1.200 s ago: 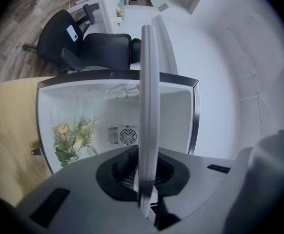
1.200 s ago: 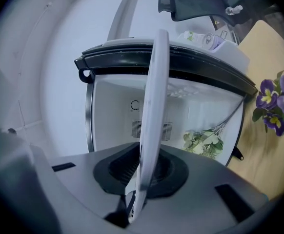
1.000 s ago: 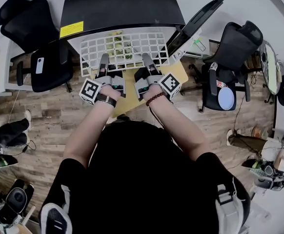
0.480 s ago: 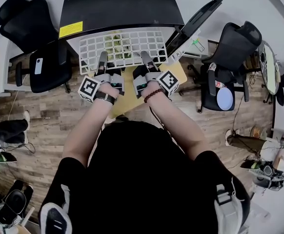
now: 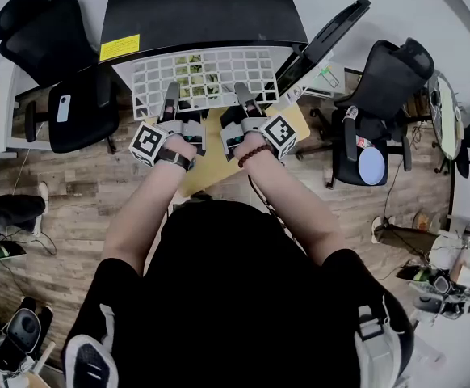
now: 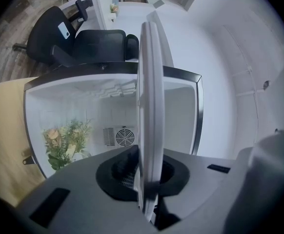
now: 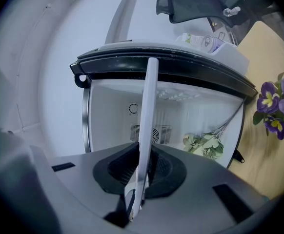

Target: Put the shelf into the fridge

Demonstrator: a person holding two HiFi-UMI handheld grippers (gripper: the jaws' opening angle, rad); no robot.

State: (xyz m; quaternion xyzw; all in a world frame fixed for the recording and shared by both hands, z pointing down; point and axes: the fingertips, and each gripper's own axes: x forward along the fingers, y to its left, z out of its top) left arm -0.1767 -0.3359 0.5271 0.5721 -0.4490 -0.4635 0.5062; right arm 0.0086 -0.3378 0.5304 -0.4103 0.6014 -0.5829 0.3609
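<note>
Obs.: the white wire-grid shelf (image 5: 207,79) is held flat by its near edge, one claw on each side. The left claw (image 5: 171,97) is clamped tight on the rim with no gap showing. The right claw (image 5: 241,94) grips the same rim the same way.

The shelf's far edge is at the mouth of the small black fridge with white interior (image 5: 203,10), whose door (image 5: 324,35) is swung open to the right. I cannot tell whether the shelf sits on any side ledge yet. The fridge stands on the light wooden counter (image 5: 205,156).

Inside, a bunch of pale flowers with green leaves (image 6: 66,143) lies low, below the shelf line.

Risks, as I judge them:
- Uneven push from the two claws would skew the shelf and jam it against the side walls.
- A dipped far edge would miss the ledges or crush the flowers.
- The grip is on the rim only, so the shelf could pivot and slip.
</note>
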